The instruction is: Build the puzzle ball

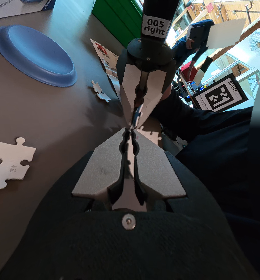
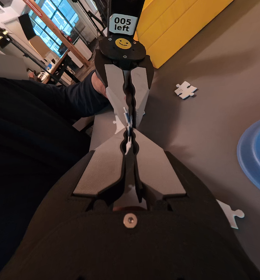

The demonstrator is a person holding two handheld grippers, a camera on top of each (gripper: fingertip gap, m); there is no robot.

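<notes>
Grey table point(image 1: 42, 113), blue dish point(image 1: 35, 56), white puzzle pieces point(image 1: 11, 162)

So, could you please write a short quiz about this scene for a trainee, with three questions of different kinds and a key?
1. True or false: the left gripper and the right gripper meet tip to tip above the grey-brown table.
2. What does the right gripper hold? A) a green box B) a thin blue-and-white puzzle piece C) a yellow cushion
3. Fill in: the round blue plastic dish on the table has ___ puzzle pieces visible in it.

Key: 1 true. 2 B. 3 no; loose white pieces, such as the flat white puzzle piece, lie on the table beside it.
</notes>
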